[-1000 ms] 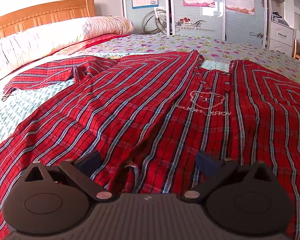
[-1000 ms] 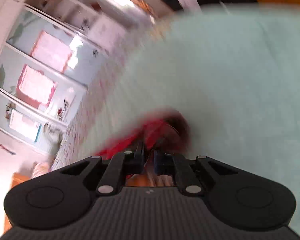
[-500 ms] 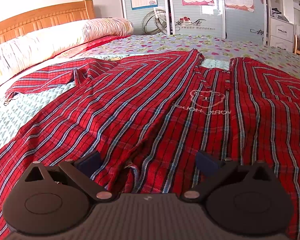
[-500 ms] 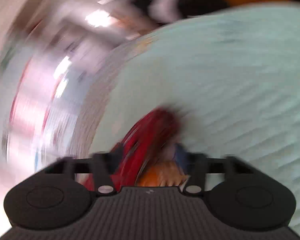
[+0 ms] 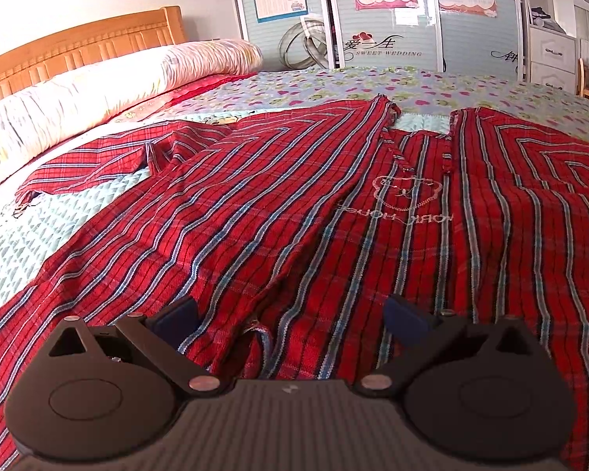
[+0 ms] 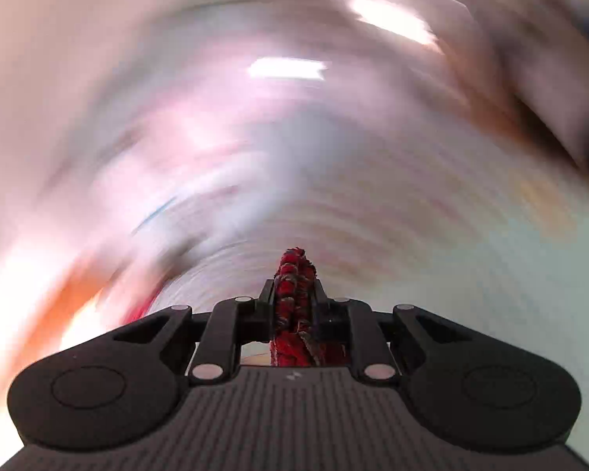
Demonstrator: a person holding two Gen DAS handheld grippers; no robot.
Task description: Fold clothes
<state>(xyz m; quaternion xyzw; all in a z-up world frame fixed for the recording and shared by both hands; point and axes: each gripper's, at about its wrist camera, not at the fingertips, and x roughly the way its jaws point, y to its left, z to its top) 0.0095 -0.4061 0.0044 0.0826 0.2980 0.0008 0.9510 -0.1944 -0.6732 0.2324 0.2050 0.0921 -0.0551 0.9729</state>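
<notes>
Woven cloth everywhere: the red plaid shirt (image 5: 278,212) is a soft, matt weave, a little coarse, with pale stitched lettering on it. Under it the bedspread (image 5: 23,235) is quilted cotton, puckered into small diamonds. The bolster (image 5: 110,86) looks crinkled and papery-soft. The headboard (image 5: 78,51) is varnished wood, ribbed and faintly glossy. The left gripper (image 5: 290,320) is matt black plastic with ridged casing and shiny metal pins. The right gripper (image 6: 293,306) pinches bunched, fuzzy red cloth (image 6: 294,271).

Home bedroom: bed (image 5: 98,212), wooden headboard (image 5: 78,55), wardrobe (image 5: 388,11).
</notes>
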